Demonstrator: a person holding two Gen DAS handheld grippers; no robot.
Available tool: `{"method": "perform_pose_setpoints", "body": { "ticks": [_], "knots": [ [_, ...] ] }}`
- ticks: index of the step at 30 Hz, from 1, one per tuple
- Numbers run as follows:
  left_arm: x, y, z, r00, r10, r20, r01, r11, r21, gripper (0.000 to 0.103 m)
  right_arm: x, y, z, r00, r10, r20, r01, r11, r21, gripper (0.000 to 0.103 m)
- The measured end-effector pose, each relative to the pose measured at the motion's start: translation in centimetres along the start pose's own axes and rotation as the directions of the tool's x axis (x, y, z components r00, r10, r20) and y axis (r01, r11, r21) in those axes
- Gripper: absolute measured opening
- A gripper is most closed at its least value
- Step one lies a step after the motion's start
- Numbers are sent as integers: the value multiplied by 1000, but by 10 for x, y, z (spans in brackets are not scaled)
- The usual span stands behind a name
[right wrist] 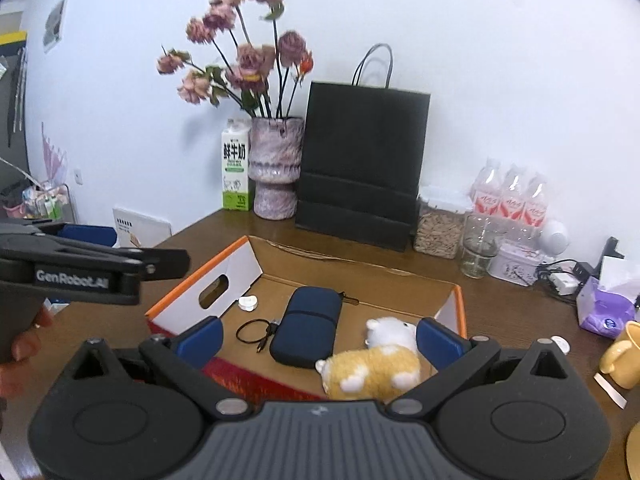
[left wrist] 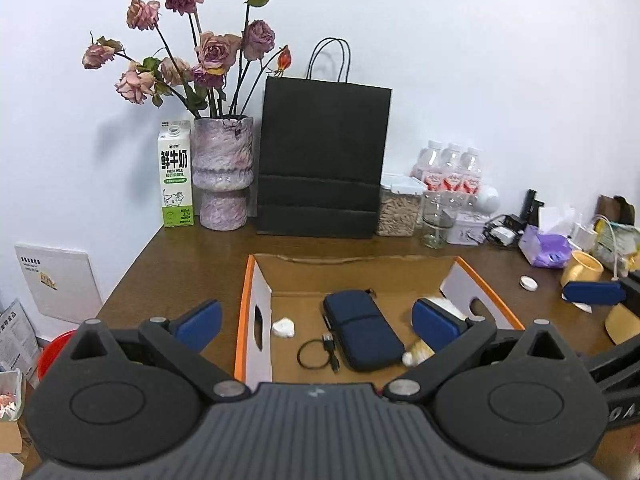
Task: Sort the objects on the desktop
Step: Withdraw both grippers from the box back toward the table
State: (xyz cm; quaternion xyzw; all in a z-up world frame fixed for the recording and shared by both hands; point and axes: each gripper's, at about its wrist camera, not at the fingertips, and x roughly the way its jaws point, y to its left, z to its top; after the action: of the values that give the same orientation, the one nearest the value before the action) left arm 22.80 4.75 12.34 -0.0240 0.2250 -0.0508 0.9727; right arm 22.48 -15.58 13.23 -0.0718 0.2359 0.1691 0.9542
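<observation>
Cardboard box [left wrist: 400, 276]: open-topped, orange-edged with white end walls and oval hand holes; sits on the brown tabletop [left wrist: 192, 256] in front of the black paper bag [left wrist: 320, 160].
Navy pouch [left wrist: 362, 330]: zipped case lying flat near the middle of the box floor.
Black cable [left wrist: 320, 354]: short looped lead, just left of the pouch inside the box.
White earbud case [left wrist: 283, 328]: small, inside the box near its left end wall.
Plush toy [right wrist: 376, 360]: yellow and white, lying on its side inside the box, right of the pouch, close to the near edge.
Left tool [left wrist: 316, 326]: blue pads spread wide, holding nothing; hovers over the near side of the box, one pad outside the left wall, the other over the plush toy.
Right tool [right wrist: 320, 340]: pads spread wide, empty; poised over the box's near edge with the plush toy between them and touching neither.
Hand [right wrist: 24, 344]: grips the left tool's handle, left of the box in the right wrist view.
Behind the box: milk carton [left wrist: 176, 174] and mottled vase [left wrist: 222, 172] of dried roses [left wrist: 192, 44] left of the bag; grain container [left wrist: 398, 210], glass jar [left wrist: 438, 218] and three pink-labelled bottles [left wrist: 450, 172] right of it.
Right of the box: purple tissue pack [left wrist: 546, 248], yellow mug [left wrist: 582, 268], small white round lid [left wrist: 528, 283].
</observation>
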Motion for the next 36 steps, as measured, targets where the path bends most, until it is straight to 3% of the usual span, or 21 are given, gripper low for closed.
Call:
{"method": "perform_pose_setpoints", "body": {
  "ticks": [11,24,36],
  "knots": [
    [-51,17,-52,999,4,44,-1,999,-51,103,-59,3,-64,997,-7,71,8,1000,-16,103],
    [-79,41,-124,994,82,78,-72,989,-125,103,-76,3,-141,998,-25,51,20,995,103,103],
    [-54,31,-131,994,95,53,-93,995,-41,103,-45,3,-140,998,-56,43,52,995,90,103]
  ]
}}
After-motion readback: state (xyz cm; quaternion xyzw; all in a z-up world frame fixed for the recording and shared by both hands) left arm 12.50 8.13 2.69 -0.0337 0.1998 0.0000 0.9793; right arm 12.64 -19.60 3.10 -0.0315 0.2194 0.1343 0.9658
